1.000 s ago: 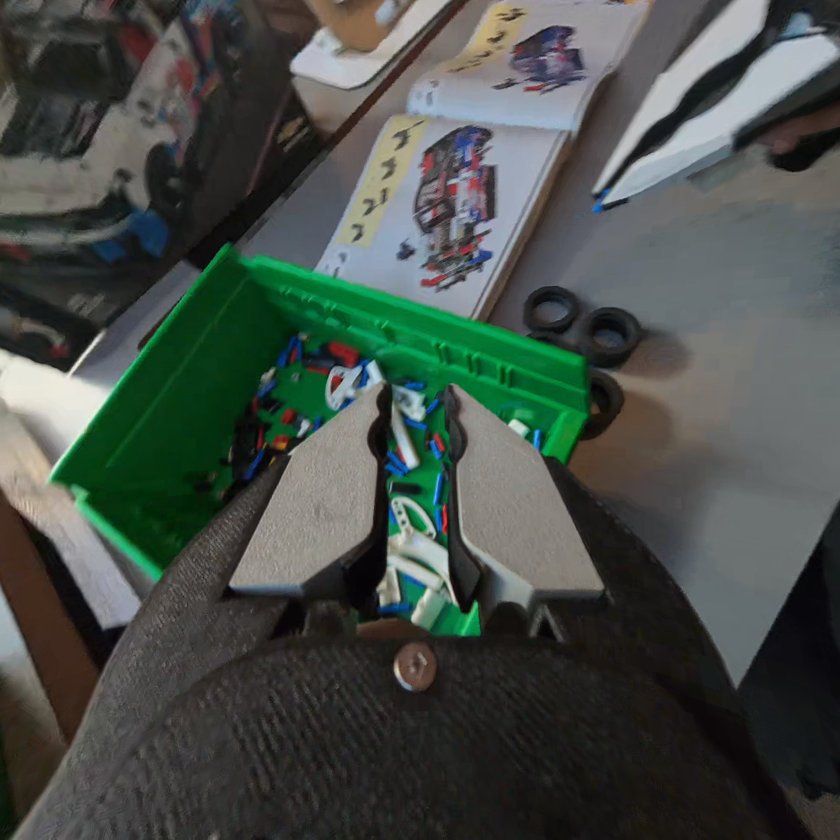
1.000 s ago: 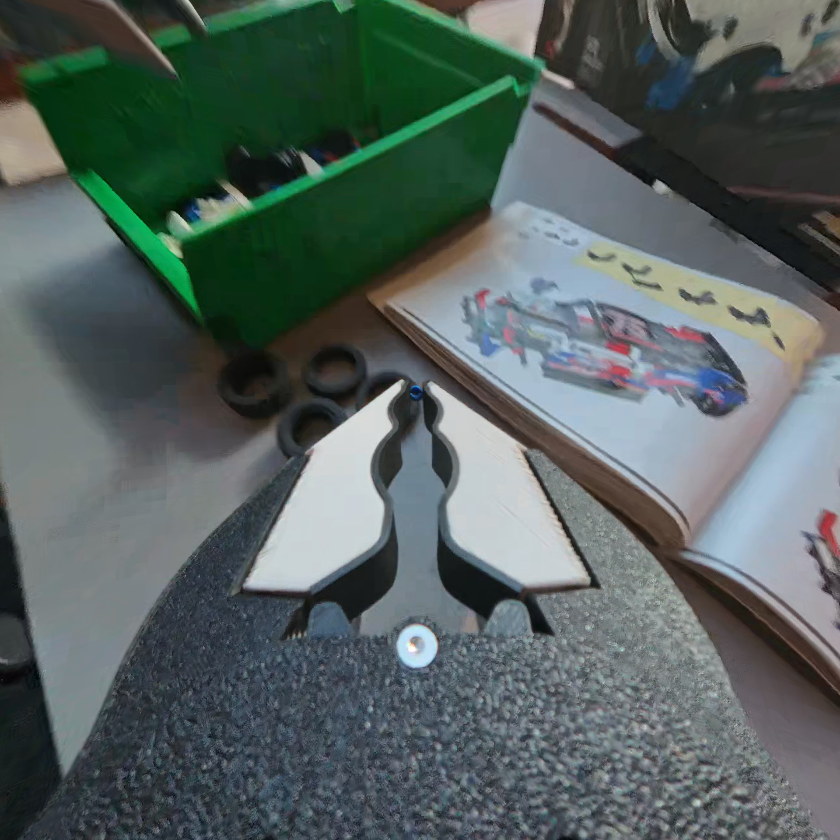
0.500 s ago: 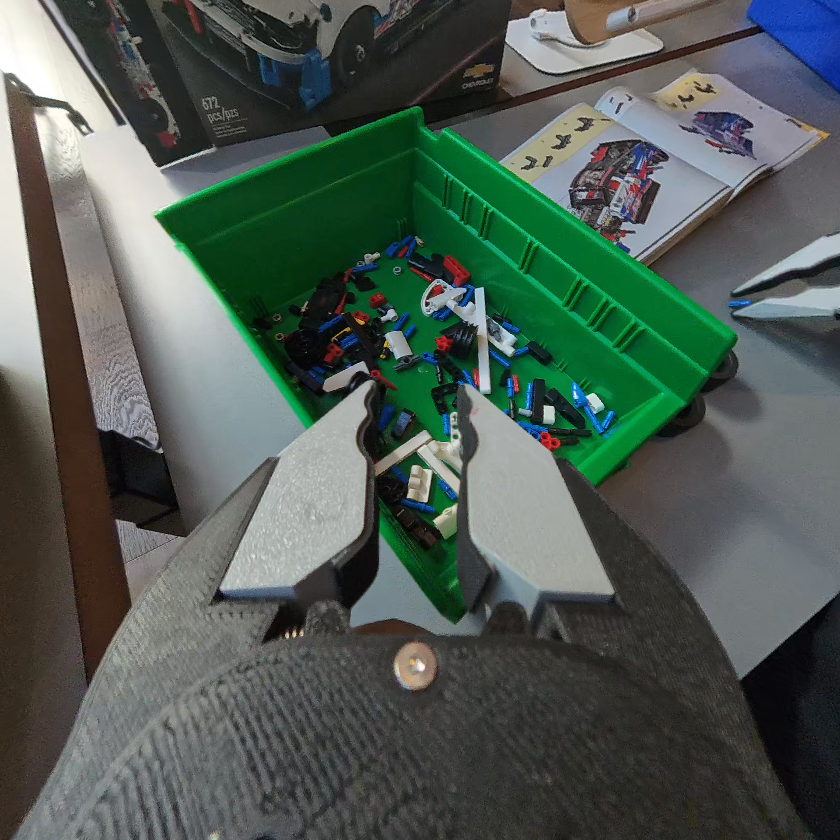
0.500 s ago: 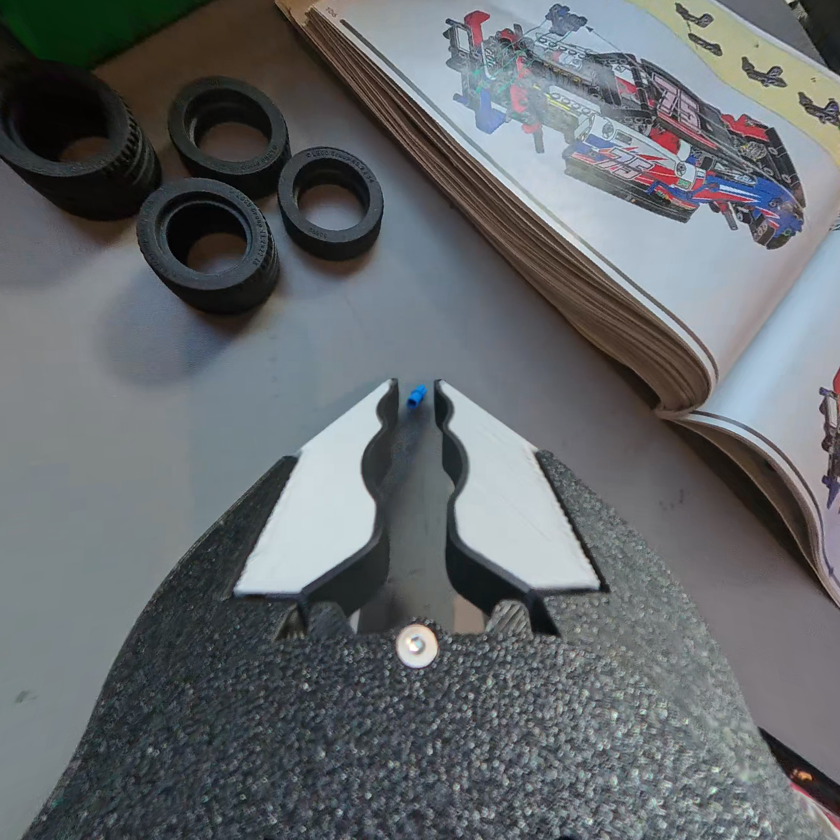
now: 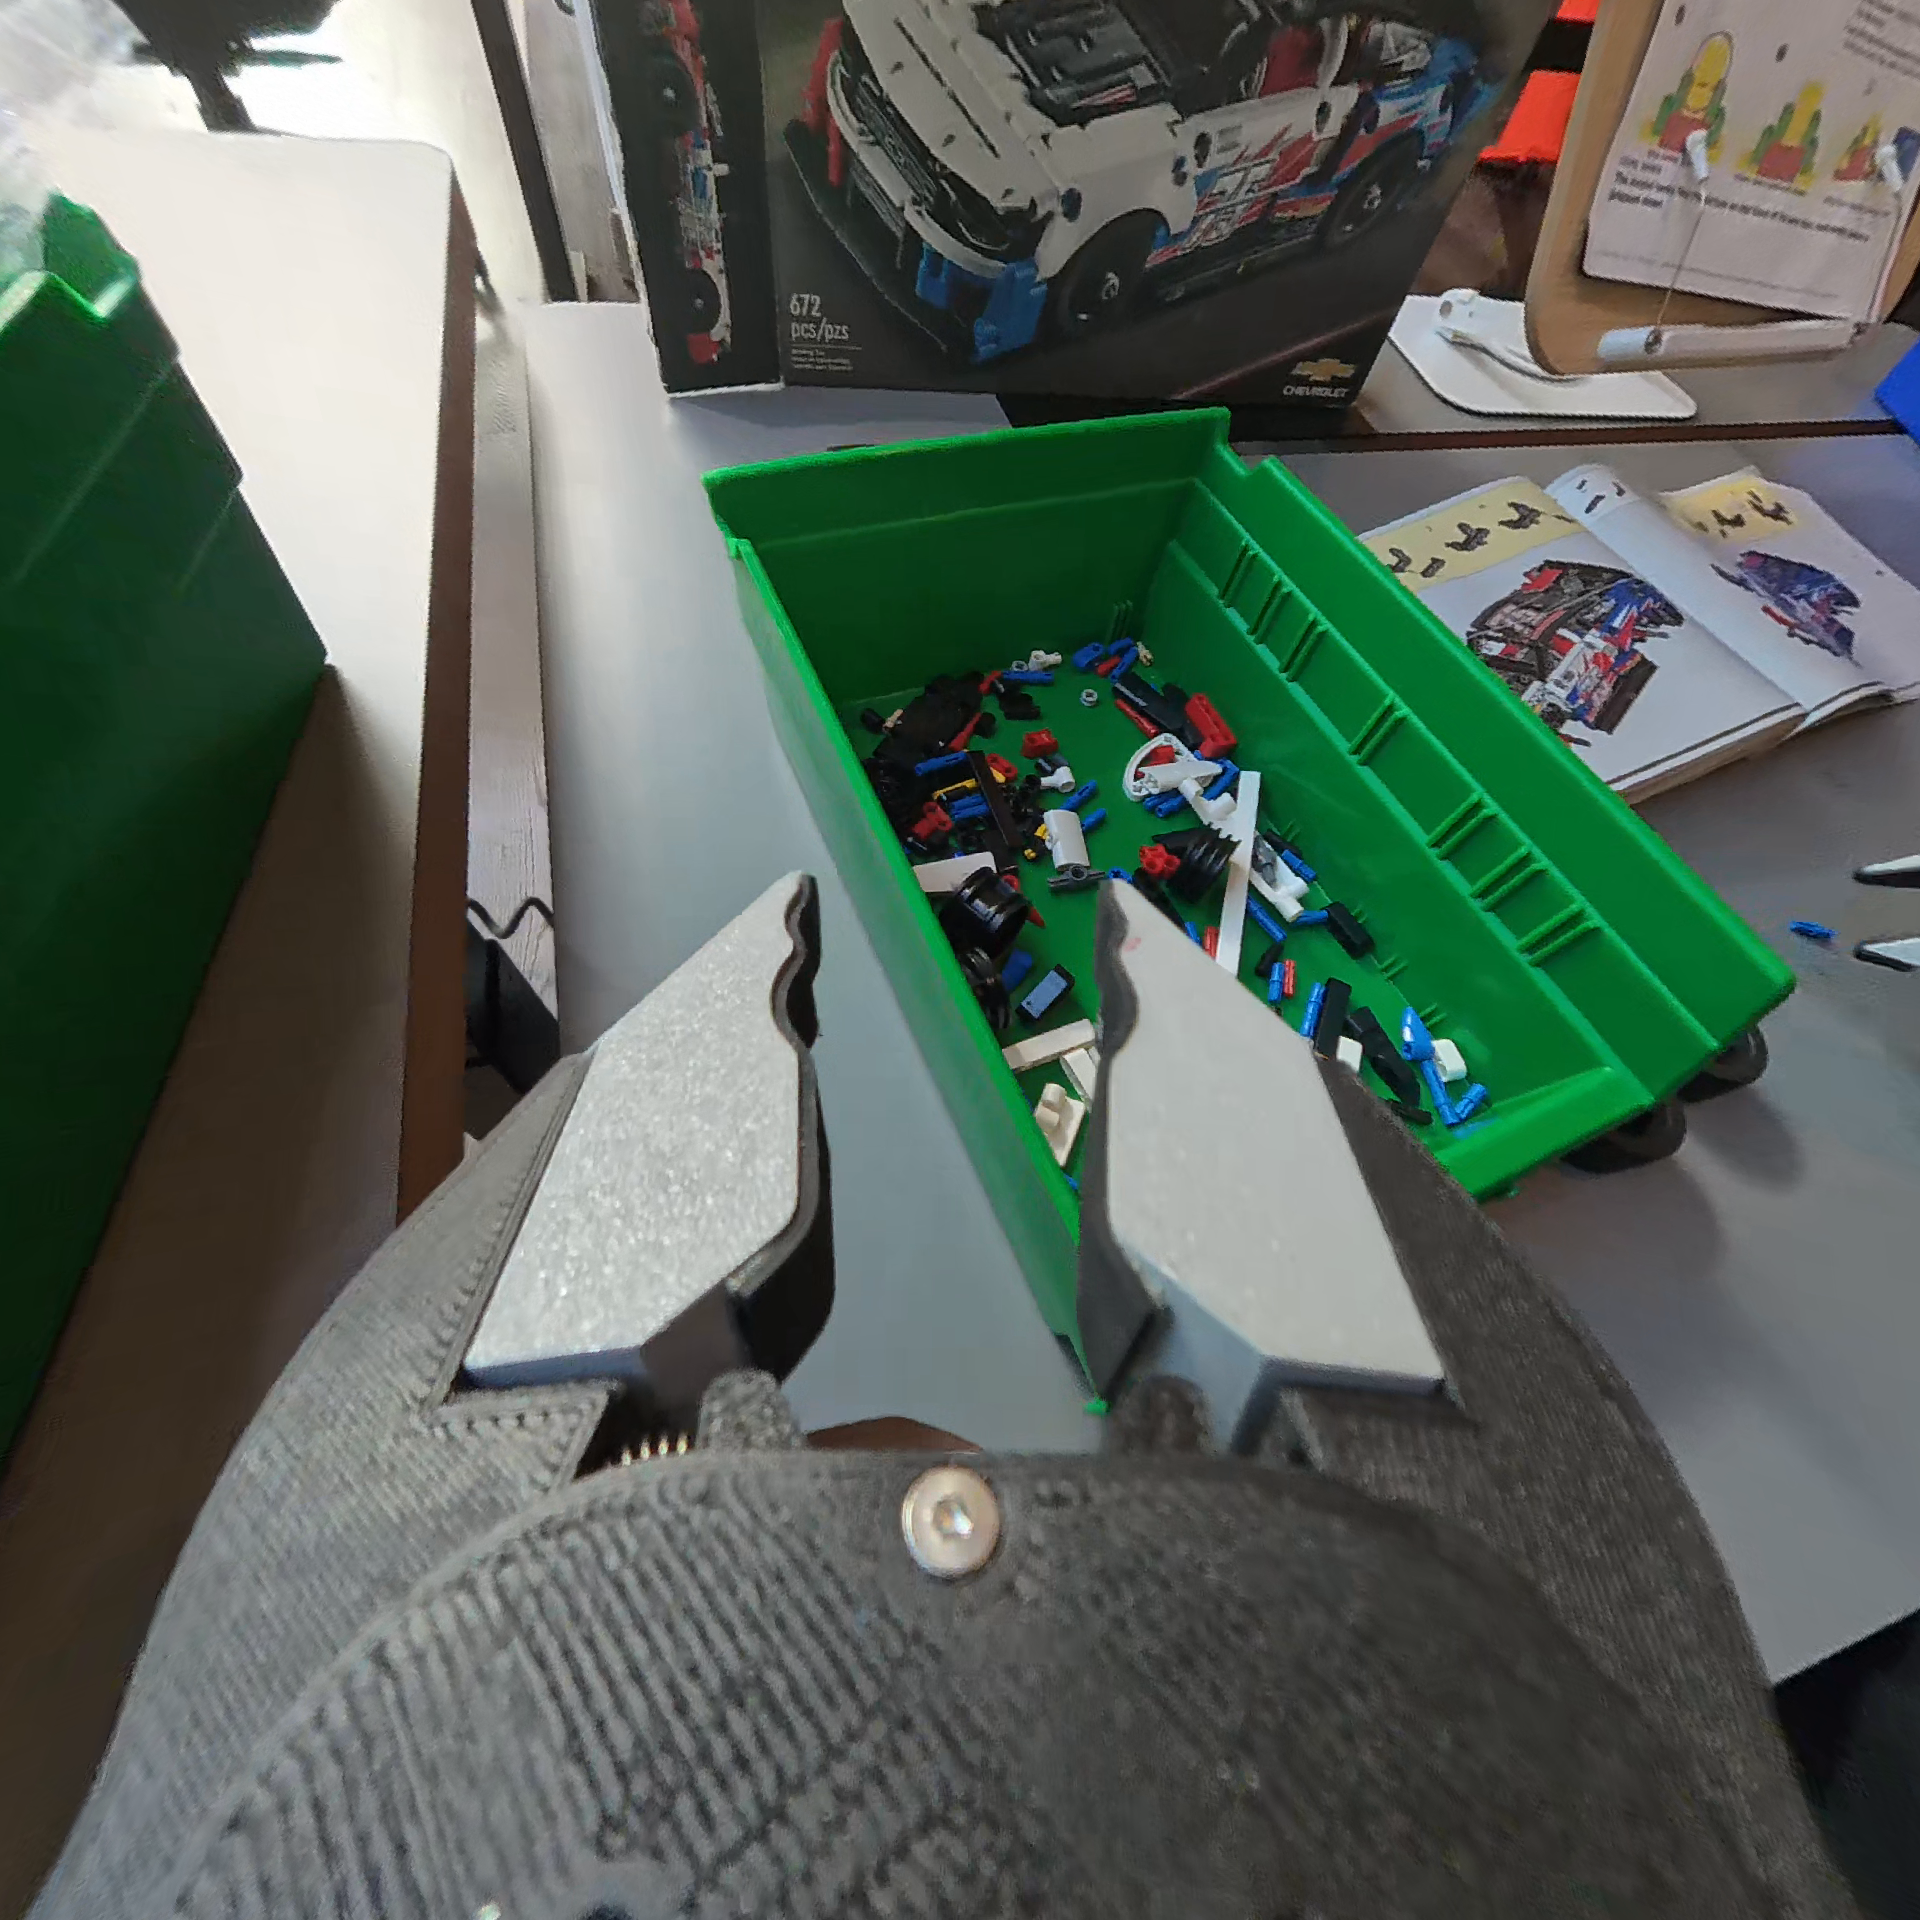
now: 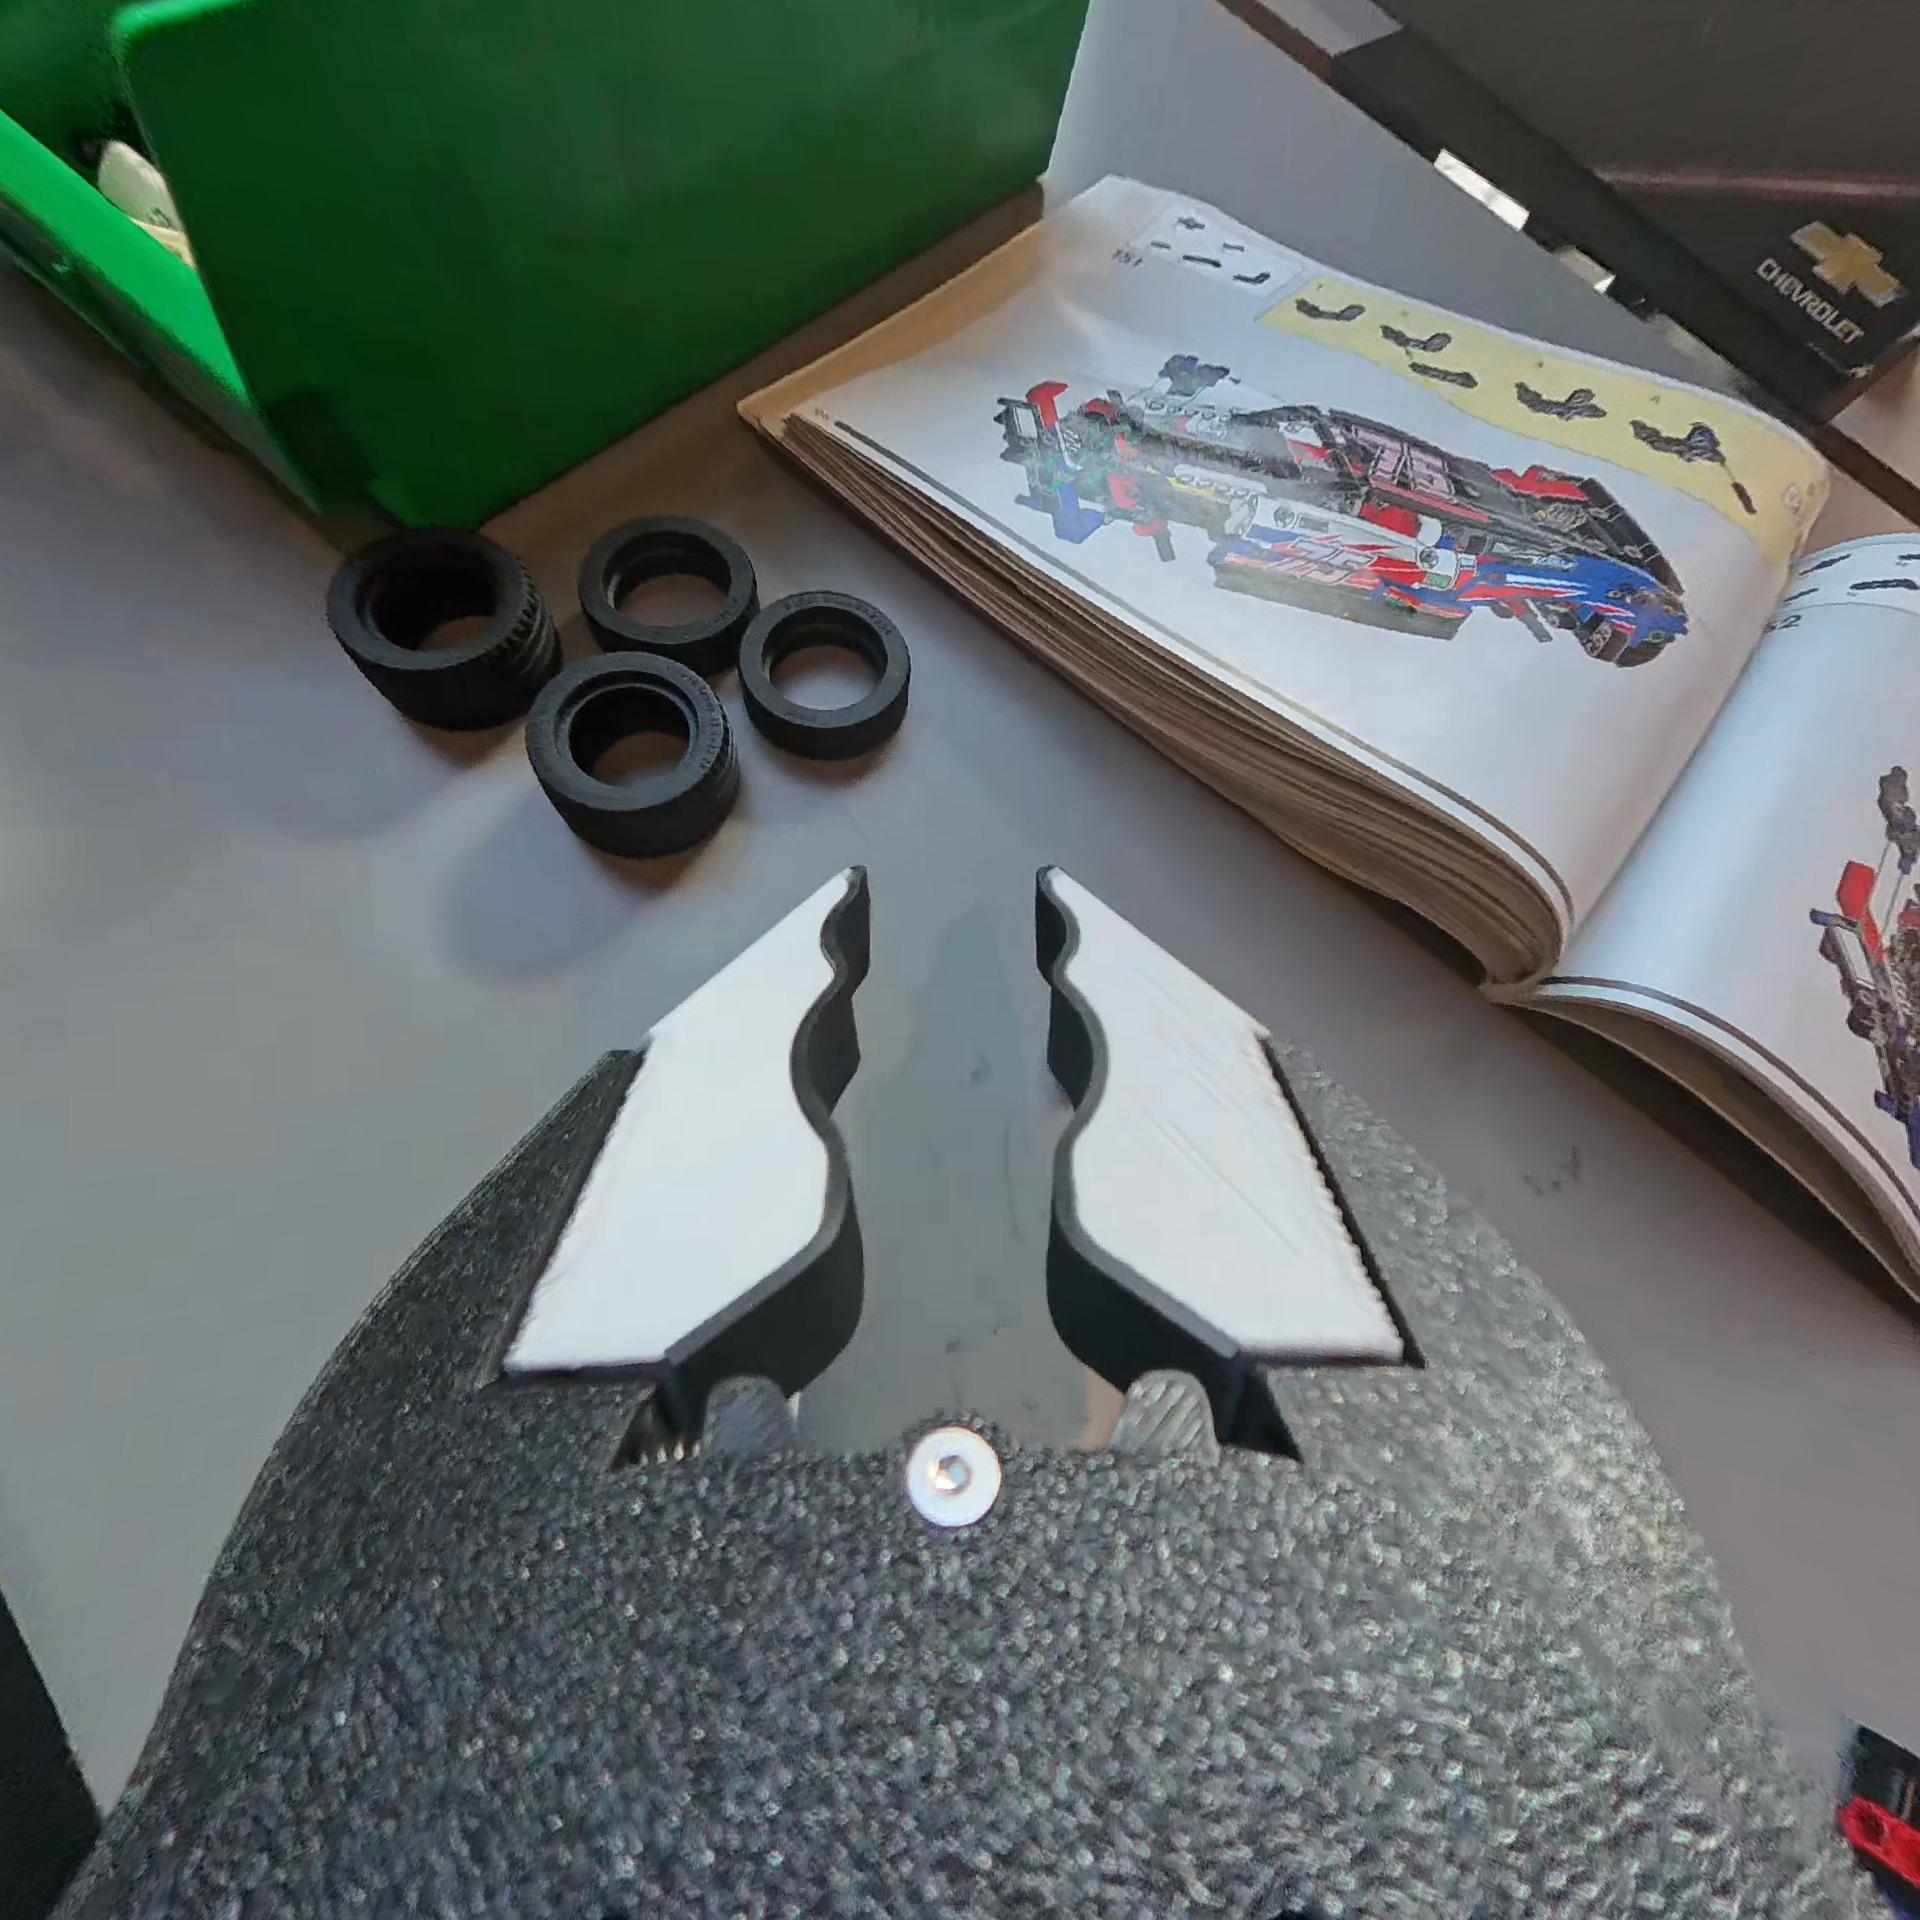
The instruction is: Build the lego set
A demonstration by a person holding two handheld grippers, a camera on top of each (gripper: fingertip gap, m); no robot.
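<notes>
A green bin holds several loose Lego pieces in black, blue, red and white. My left gripper is open and empty above the bin's near left corner, with the bin's left wall between its fingers. My right gripper is open and empty over bare grey table, close to several black tyres. Its tips show at the right edge of the left wrist view, with a small blue pin on the table beside them. The pin does not show in the right wrist view.
An open instruction book lies right of the bin; it also shows in the left wrist view. The set's box stands behind. Another green bin is at far left. A wooden stand is at back right. Some 40 cm of space lies between my two pairs of fingers.
My right gripper opened and let go of the blue pin, which now lies on the table. My left gripper opened wider and drew back to the bin's near left corner.
</notes>
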